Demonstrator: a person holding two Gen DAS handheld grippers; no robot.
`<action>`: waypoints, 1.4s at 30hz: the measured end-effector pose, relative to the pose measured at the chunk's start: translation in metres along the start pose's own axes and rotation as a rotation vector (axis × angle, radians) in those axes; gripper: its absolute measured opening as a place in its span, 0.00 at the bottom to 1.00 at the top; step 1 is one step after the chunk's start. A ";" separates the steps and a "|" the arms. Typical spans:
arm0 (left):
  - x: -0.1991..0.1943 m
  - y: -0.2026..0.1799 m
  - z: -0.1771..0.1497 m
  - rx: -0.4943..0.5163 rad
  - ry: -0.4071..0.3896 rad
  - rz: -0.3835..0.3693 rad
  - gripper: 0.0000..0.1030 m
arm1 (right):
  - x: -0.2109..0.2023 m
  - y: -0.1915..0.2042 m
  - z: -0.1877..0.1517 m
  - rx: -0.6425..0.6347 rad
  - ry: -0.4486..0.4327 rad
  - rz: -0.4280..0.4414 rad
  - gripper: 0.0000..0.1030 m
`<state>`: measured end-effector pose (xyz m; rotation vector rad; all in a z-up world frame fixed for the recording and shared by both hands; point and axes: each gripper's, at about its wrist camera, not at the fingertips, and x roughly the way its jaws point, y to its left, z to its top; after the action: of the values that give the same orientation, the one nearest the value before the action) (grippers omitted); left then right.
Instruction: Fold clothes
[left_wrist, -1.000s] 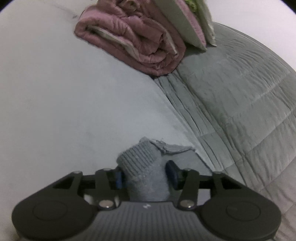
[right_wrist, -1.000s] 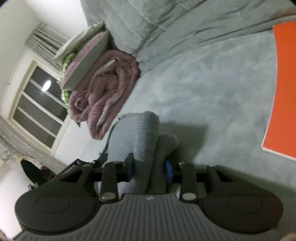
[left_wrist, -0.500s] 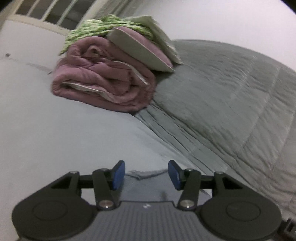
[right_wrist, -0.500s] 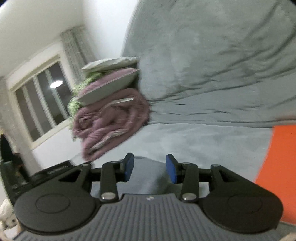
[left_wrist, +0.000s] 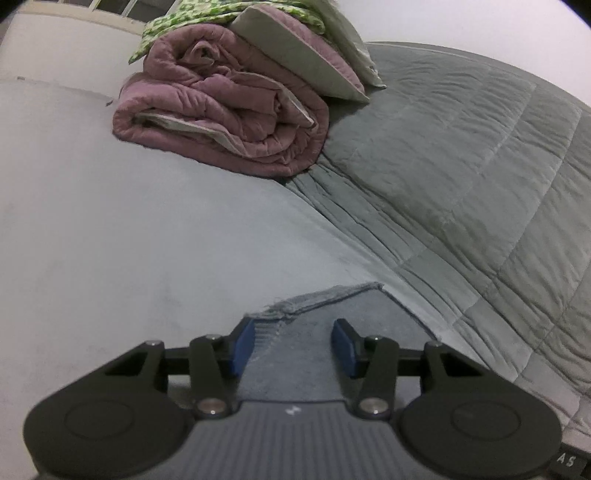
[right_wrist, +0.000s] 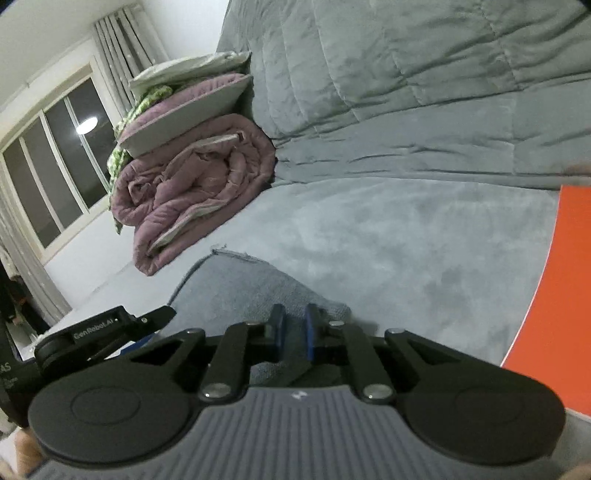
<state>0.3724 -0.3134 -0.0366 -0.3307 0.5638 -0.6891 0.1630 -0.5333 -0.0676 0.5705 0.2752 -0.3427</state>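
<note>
Between the left gripper (left_wrist: 293, 345)'s spread jaws lies the grey knit garment (left_wrist: 314, 332), flat on the bed (left_wrist: 129, 240), its frayed edge pointing toward the rolled purple quilt (left_wrist: 221, 118). From the right wrist, the right gripper (right_wrist: 293, 334)'s jaws have just been closing and now pinch the garment's near edge, short of that quilt.
</note>
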 end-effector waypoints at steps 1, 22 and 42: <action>-0.002 -0.002 0.001 0.007 0.000 0.003 0.48 | -0.002 0.000 0.001 0.003 -0.003 0.009 0.18; -0.087 -0.063 0.010 0.183 0.261 0.162 0.78 | -0.055 0.053 0.028 -0.083 0.145 -0.064 0.51; -0.171 -0.104 0.021 0.281 0.425 0.379 0.99 | -0.124 0.117 0.045 -0.110 0.297 -0.249 0.82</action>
<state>0.2239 -0.2713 0.0929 0.1916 0.8938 -0.4604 0.1031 -0.4370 0.0677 0.4779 0.6506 -0.4802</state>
